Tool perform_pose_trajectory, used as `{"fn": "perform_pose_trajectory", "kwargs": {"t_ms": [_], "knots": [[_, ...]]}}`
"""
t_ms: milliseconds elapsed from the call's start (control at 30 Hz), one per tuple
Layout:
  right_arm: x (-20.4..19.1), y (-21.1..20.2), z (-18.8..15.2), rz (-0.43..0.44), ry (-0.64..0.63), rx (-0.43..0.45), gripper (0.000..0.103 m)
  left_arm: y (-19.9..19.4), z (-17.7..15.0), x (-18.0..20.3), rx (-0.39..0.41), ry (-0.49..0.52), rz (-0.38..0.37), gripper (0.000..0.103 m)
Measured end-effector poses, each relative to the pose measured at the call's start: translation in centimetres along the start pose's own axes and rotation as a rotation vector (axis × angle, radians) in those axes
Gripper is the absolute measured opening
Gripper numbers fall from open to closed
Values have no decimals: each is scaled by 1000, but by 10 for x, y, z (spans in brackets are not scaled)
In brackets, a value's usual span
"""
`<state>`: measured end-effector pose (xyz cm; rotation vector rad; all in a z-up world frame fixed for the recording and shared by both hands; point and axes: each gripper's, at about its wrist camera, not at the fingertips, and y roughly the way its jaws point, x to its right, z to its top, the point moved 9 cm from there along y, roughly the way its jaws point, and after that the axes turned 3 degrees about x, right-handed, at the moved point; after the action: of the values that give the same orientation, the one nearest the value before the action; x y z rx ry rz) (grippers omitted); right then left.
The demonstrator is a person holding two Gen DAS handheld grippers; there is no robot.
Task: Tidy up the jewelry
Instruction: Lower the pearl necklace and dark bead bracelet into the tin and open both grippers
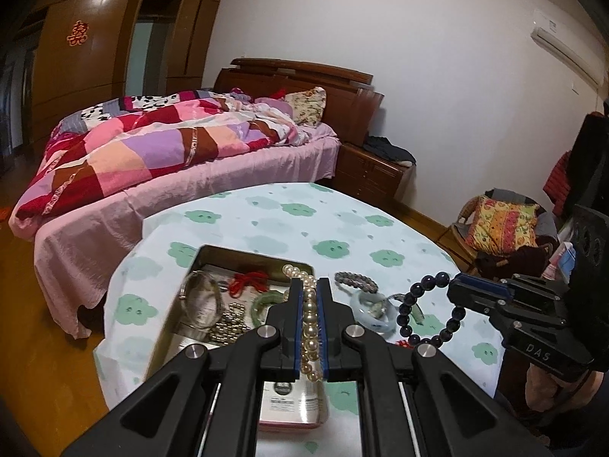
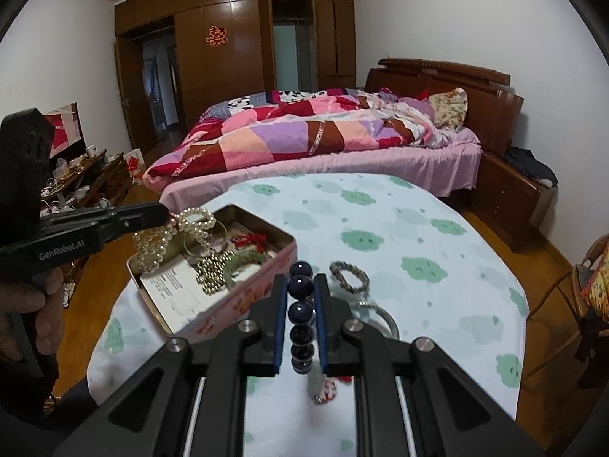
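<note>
- A bedroom with a quilt-covered bed [image 2: 342, 141] and a dark wooden wardrobe [image 2: 236, 49] lies behind a round tabletop [image 2: 437, 236] under a white cloth printed with green clouds.
- An open metal tin [image 2: 266, 278] sits at the near left of the tabletop, its long axis running from near-left toward far-right in the right wrist view; bangles, a red cord and metal beads already lie inside.
- The left gripper [image 1: 310, 304] has its fingers pinching a pearl strand [image 1: 309, 320], which runs lengthwise along them and hangs in loops over the tin.
- The right gripper [image 2: 300, 304] has its fingers pinching a dark bead bracelet [image 2: 300, 312], held clear of the cloth just right of the tin; the ring stands edge-on, with beads lined up along the fingers.
- A braided bracelet [image 2: 349, 276] and a pale bangle [image 1: 371, 314] lie loose on the cloth.
- Risks, as I judge them: round beads may roll out of a narrow pinch; the dangling pearl loops could catch the tin's rim or tangle with the contents; the two grippers, near one another, might collide over the tin.
</note>
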<state>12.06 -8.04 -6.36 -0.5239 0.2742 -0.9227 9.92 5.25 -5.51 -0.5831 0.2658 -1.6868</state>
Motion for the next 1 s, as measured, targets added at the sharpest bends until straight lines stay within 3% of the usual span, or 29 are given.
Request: {"fn": "perform_pose_trajectory", "kwargs": {"t_ms": [500, 1000], "knots": [[-31, 17, 35, 48, -51, 36, 16, 4, -2, -40, -7, -40, 77, 5], [-69, 42, 45, 104, -112, 17, 16, 13, -11, -62, -33, -66, 118, 5]]}}
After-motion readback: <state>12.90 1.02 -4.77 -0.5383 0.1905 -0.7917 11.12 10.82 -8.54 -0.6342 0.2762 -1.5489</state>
